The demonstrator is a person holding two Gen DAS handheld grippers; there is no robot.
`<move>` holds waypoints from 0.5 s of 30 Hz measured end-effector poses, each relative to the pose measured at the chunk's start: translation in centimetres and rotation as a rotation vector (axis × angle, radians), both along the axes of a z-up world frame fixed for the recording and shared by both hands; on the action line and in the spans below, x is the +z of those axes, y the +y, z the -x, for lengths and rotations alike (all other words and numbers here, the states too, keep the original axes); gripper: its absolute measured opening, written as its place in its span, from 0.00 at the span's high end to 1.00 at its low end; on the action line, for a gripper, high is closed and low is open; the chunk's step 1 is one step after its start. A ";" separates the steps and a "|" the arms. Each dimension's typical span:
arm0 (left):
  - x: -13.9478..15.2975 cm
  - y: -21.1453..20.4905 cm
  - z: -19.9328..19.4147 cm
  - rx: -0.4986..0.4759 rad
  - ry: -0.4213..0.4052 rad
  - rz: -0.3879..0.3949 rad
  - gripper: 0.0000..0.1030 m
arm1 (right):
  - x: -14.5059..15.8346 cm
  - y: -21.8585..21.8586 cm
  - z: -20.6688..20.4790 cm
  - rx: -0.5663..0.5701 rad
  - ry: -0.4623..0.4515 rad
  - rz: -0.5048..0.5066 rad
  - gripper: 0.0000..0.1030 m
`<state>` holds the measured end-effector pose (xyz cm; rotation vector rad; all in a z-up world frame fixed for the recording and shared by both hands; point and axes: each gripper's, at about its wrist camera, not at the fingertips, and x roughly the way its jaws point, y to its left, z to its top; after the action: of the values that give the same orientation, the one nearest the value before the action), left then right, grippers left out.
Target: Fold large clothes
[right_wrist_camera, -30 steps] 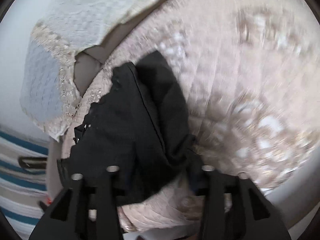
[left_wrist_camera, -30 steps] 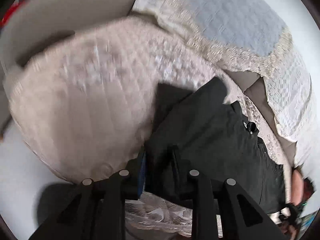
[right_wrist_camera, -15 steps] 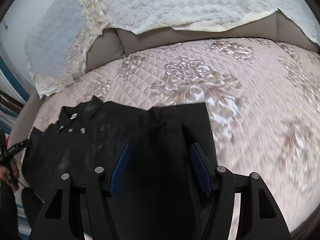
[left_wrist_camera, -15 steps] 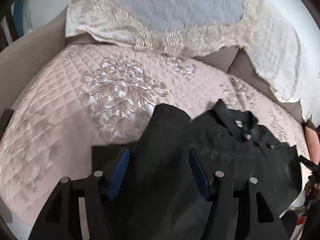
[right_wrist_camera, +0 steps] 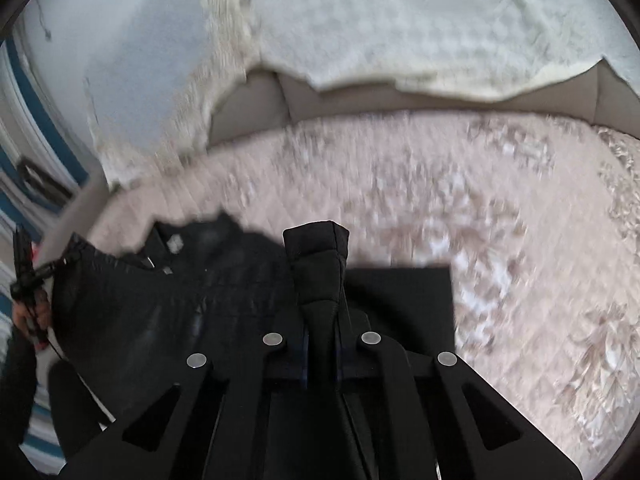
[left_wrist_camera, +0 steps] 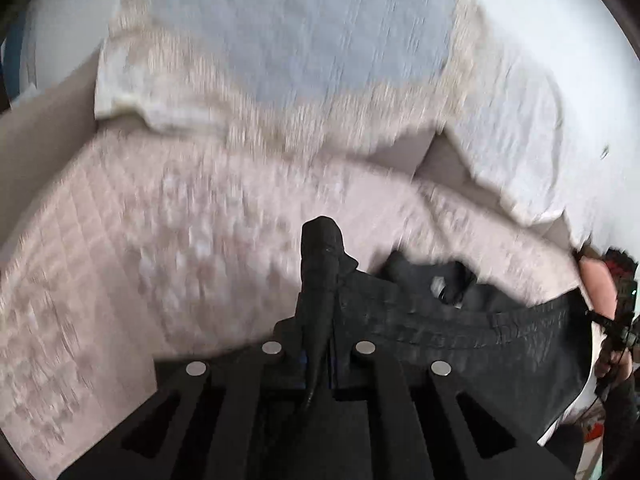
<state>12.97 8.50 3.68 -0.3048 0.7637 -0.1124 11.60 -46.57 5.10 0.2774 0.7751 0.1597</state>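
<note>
Left gripper (left_wrist_camera: 320, 356) and right gripper (right_wrist_camera: 322, 354) each pinch the black shirt (left_wrist_camera: 460, 332); advice: lift evenly, keeping the edge between them taut.

Count of items on and around the quilted bed cover (left_wrist_camera: 168, 248)

One black garment (left_wrist_camera: 460, 332) lying on it; two grippers, left gripper (left_wrist_camera: 319, 354) and right gripper (right_wrist_camera: 322, 344), over its near edge; two pale lace throws (right_wrist_camera: 420, 28) on the backrest beyond it.
</note>
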 end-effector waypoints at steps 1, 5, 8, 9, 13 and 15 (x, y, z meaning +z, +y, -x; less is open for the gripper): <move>0.0 0.4 -0.2 0.018 -0.017 0.008 0.93 | 0.1 -0.6 -0.1 -0.023 -0.016 -0.014 0.92; -4.9 0.8 -4.0 0.068 0.100 -0.009 0.93 | -3.6 -1.4 -3.3 -0.087 0.073 -0.009 0.92; -7.8 0.7 -5.0 0.097 0.151 -0.018 0.91 | -6.6 -1.0 -4.9 -0.108 0.148 0.003 0.89; -8.2 0.9 -5.0 0.111 0.151 -0.012 0.90 | -7.0 -0.8 -5.0 -0.108 0.148 0.017 0.88; -8.3 1.5 -4.8 0.136 0.157 0.002 0.82 | -7.1 -0.8 -5.4 -0.104 0.155 0.013 0.84; -8.1 1.6 -4.7 0.154 0.166 -0.009 0.78 | -6.6 -1.1 -5.3 -0.113 0.153 0.001 0.77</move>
<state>17.65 10.13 -4.45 -0.3668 0.9020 0.0622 16.90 -47.64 -1.54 0.3350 0.9089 0.0316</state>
